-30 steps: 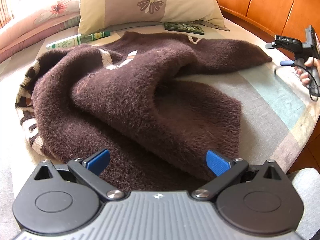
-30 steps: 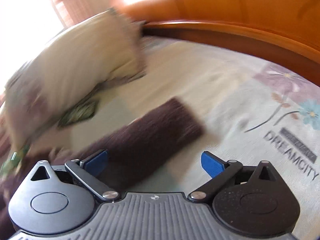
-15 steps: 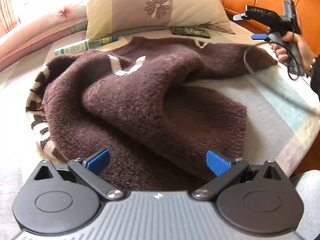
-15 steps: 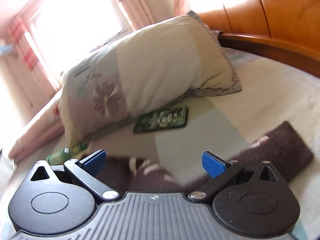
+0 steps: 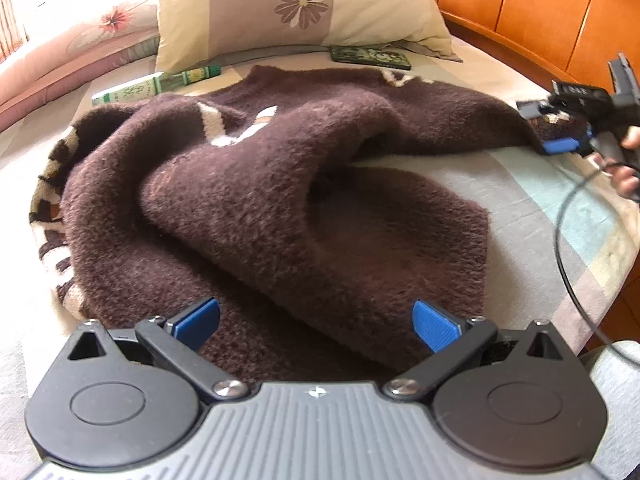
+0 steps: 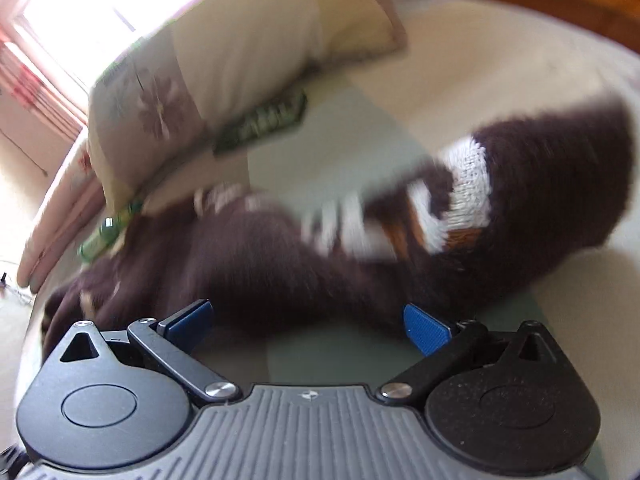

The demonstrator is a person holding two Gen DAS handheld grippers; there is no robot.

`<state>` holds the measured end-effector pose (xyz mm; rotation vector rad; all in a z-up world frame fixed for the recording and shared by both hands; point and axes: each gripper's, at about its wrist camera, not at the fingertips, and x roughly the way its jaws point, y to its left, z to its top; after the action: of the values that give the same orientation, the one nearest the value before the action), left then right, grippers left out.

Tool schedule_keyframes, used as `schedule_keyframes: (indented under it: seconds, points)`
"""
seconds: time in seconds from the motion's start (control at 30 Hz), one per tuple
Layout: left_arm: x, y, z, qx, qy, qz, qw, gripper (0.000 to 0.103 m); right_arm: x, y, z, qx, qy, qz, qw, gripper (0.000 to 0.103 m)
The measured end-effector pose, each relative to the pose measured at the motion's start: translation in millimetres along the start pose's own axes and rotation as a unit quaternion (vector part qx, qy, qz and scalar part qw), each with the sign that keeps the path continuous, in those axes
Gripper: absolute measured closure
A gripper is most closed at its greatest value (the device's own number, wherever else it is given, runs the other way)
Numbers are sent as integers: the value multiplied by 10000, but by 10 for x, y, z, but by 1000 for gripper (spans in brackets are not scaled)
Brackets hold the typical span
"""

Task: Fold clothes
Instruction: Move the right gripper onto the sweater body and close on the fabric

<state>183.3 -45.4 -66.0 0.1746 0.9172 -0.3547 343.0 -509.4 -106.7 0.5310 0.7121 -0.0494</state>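
Note:
A fuzzy dark brown sweater (image 5: 280, 208) with white and tan pattern lies crumpled on the bed, one sleeve stretched to the right. My left gripper (image 5: 316, 326) is open and empty, just above the sweater's near hem. My right gripper (image 6: 306, 326) is open and empty, close over the sleeve (image 6: 500, 208) with its white stripes; this view is blurred. In the left wrist view the right gripper (image 5: 560, 128) is at the sleeve's end at the far right, held in a hand.
A floral pillow (image 5: 296, 4) leans at the head of the bed. A green tube (image 5: 152, 84) and a dark green flat case (image 5: 370, 56) lie in front of it. An orange wooden headboard (image 5: 540, 20) runs along the right. The bed edge (image 5: 600, 280) drops off at right.
The right gripper has swung down from above the pillow area to the sleeve's end at the right. The left gripper has edged slightly closer. The sweater has not moved.

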Motion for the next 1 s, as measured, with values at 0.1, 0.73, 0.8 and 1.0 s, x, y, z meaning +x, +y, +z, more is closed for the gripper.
schedule_keyframes:
  seconds: [0.1, 0.73, 0.8, 1.0]
  points:
    - [-20, -69, 4, 77, -27, -54, 10000, 1, -168, -119, 7, 27, -196, -180, 9996, 0]
    - [42, -272, 60, 329, 156, 103, 9993, 1, -132, -702, -72, 433, -604, -243, 9969, 6]
    - [38, -283, 55, 342, 154, 73, 9993, 1, -154, -657, -35, 334, -468, -275, 9980, 29]
    - [25, -250, 39, 286, 150, 71, 9995, 1, -444, -605, -2, -45, -290, -391, 9988, 78]
